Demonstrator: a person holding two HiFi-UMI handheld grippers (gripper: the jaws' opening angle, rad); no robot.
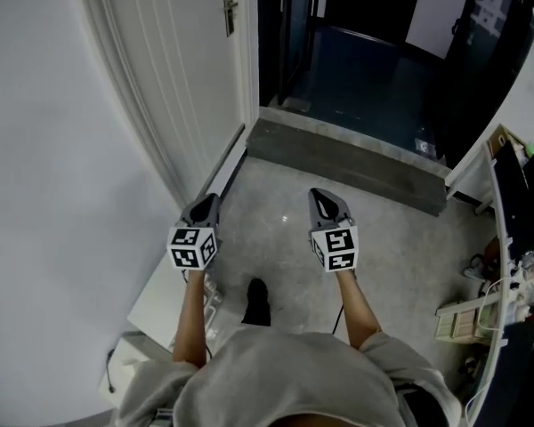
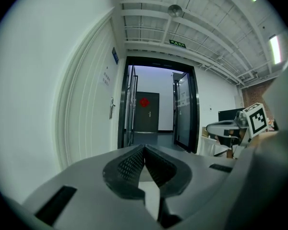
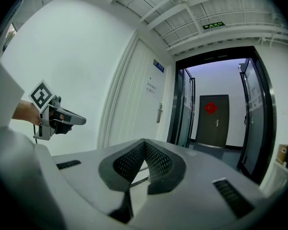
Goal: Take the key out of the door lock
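Corridor: white door, blue plate, green exit sign; txt illegible.

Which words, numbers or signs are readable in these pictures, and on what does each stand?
Nothing can be quoted.
Green hanging sign: too small.
Paper notice on the white door: blurred.
Blue plate above that notice: blurred.
Red ornament on the dark door: unreadable.

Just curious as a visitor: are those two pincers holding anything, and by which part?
Nothing is held. The left gripper and the right gripper are both shut on empty air, well short of the white door's handle.
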